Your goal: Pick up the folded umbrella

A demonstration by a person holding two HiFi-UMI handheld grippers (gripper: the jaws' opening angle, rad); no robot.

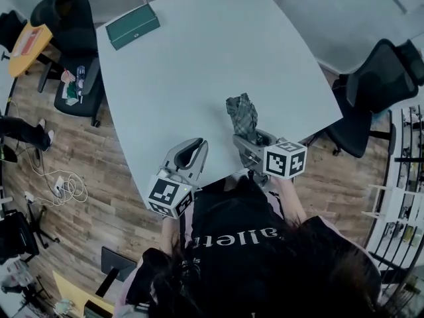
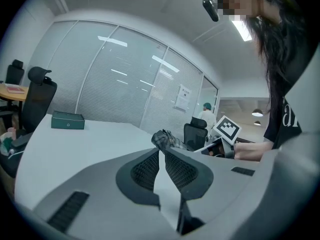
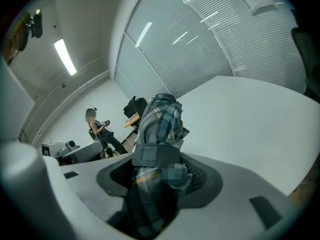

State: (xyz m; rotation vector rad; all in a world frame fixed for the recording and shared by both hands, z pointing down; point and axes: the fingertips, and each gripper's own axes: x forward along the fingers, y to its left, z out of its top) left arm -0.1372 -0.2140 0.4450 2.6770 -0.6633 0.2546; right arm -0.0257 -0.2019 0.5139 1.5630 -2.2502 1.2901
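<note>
My right gripper (image 1: 249, 140) is shut on the folded umbrella (image 1: 242, 114), a plaid grey-green bundle with a strap round it. The umbrella (image 3: 159, 121) sticks out past the jaws and appears lifted off the white table (image 1: 199, 65). In the right gripper view the right gripper (image 3: 161, 170) has its pads on either side of the umbrella's near part. My left gripper (image 1: 194, 148) hovers at the table's near edge, to the left of the right one, shut with nothing in it. From the left gripper (image 2: 160, 153) the umbrella (image 2: 163, 138) shows just beyond the touching tips.
A green box (image 1: 132, 25) lies at the table's far left corner. Black office chairs stand at the right (image 1: 381, 78) and far left (image 1: 69, 18), with a small yellow table (image 1: 30, 42) beside the left one. Cables (image 1: 63, 187) lie on the wood floor.
</note>
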